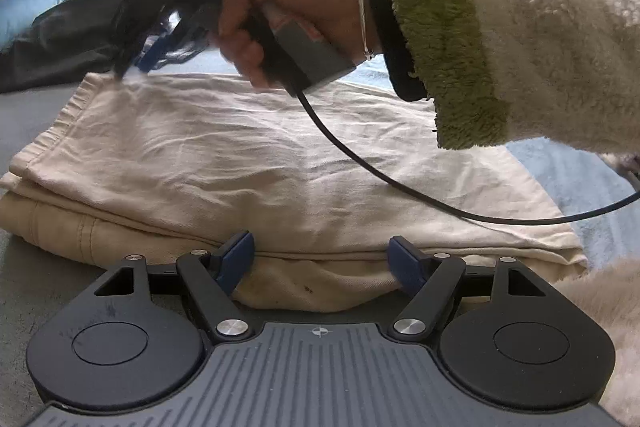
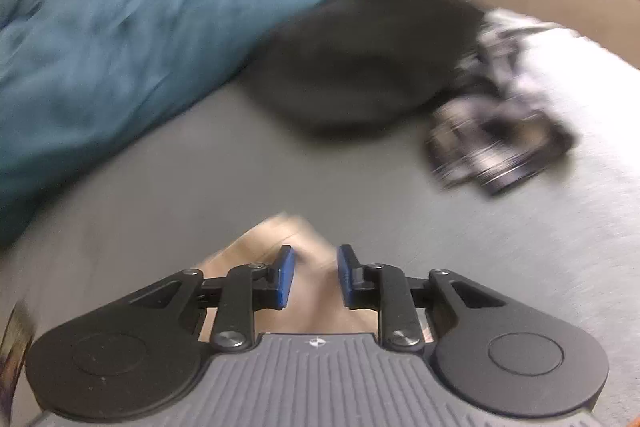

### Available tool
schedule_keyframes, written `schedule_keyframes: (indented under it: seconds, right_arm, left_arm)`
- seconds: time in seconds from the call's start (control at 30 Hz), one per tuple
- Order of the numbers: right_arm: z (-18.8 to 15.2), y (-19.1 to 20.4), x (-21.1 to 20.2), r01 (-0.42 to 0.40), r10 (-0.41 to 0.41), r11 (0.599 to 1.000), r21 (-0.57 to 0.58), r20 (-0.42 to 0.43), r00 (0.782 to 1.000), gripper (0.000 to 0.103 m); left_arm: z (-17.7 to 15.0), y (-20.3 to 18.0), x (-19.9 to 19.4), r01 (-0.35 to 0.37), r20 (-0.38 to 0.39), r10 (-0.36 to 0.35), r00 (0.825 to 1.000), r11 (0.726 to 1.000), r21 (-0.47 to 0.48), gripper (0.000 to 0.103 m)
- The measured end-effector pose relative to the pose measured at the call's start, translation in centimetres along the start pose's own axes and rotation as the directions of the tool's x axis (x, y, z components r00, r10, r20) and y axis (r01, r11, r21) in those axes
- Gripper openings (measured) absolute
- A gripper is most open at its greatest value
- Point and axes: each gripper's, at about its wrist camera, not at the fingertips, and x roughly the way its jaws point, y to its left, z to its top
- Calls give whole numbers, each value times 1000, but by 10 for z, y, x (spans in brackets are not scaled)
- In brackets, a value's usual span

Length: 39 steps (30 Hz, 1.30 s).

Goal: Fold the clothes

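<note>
While the left gripper (image 1: 320,261) is resting with its jaws wide around the near edge of the folded cream garment (image 1: 248,163), pads apparently not pinching, the right gripper (image 2: 313,277) is hovering over the far corner with its jaws narrowed; whether it is holding cloth I cannot tell. A careless pull could be undoing the 2 stacked layers. Beyond lie a dark garment (image 2: 360,67), a checked cloth (image 2: 492,139) and blue bedding (image 2: 120,47); the right hand's cable (image 1: 380,171) is trailing across the fold.
</note>
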Motion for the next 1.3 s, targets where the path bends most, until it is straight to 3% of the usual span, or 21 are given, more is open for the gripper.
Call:
schedule_keyframes:
  seconds: [0.2,0.43,0.63,0.77,0.87,0.9,0.97,1.07,1.13,1.2,1.3]
  right_arm:
    - [-5,-31,-77,-2,-12,993,116,125,992,25]
    - [-45,-76,-252,51,-119,975,216,314,942,26]
    - [-89,-92,-392,250,-312,946,206,369,876,27]
    - [-108,-80,-447,449,-432,893,34,345,834,27]
    - [-124,-57,-444,532,-475,816,-226,263,840,27]
    - [-133,-47,-432,512,-464,801,-311,218,858,27]
    - [-152,-32,-398,424,-410,813,-400,125,903,27]
    - [-185,-17,-333,296,-333,856,-423,-17,943,27]
    - [-205,-12,-288,272,-336,870,-411,-90,938,27]
    - [-216,-17,-259,240,-298,912,-332,-137,945,27]
    - [-236,-25,-245,196,-246,949,-245,-189,951,27]
  left_arm:
    - [6,8,1,16,-19,-17,1000,997,-75,74]
    - [13,-1,-1,-46,-39,44,998,998,-35,75]
    - [20,-1,-18,-142,-19,142,990,990,-6,75]
    - [31,12,-33,-187,6,188,982,982,-38,75]
    - [43,24,-31,-199,9,200,980,978,-66,75]
    - [46,28,-27,-198,-5,198,980,977,-82,75]
    - [48,33,-20,-197,-36,194,980,974,-112,75]
    - [47,37,-11,-207,-77,198,977,969,-135,75]
    - [44,37,-10,-216,-90,205,975,967,-135,74]
    - [41,36,-11,-222,-87,212,973,968,-119,75]
    - [36,37,-11,-227,-88,218,972,968,-102,75]
